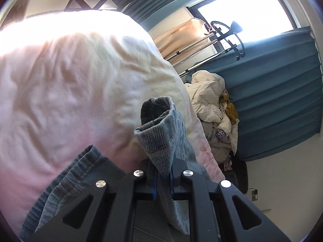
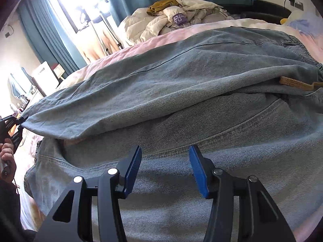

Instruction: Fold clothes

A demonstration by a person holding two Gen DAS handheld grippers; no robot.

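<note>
A pair of light blue jeans [image 2: 181, 92] lies spread on the pink-white bed sheet [image 2: 141, 40], one leg folded over the other. My left gripper [image 1: 163, 173] is shut on the hem of a jeans leg [image 1: 159, 125], which stands up between its blue pads. The left gripper also shows at the far left of the right wrist view [image 2: 20, 121], pinching the leg's end. My right gripper [image 2: 164, 157] is open and empty, its blue pads [image 2: 133, 171] just above the denim near the lower leg.
A heap of white and grey clothes with a mustard piece [image 2: 173, 18] lies at the far side of the bed, also in the left wrist view [image 1: 214, 109]. Teal curtains [image 1: 272, 92], a window, a metal stand [image 1: 228, 38] and a black chair [image 2: 266, 10] stand beyond.
</note>
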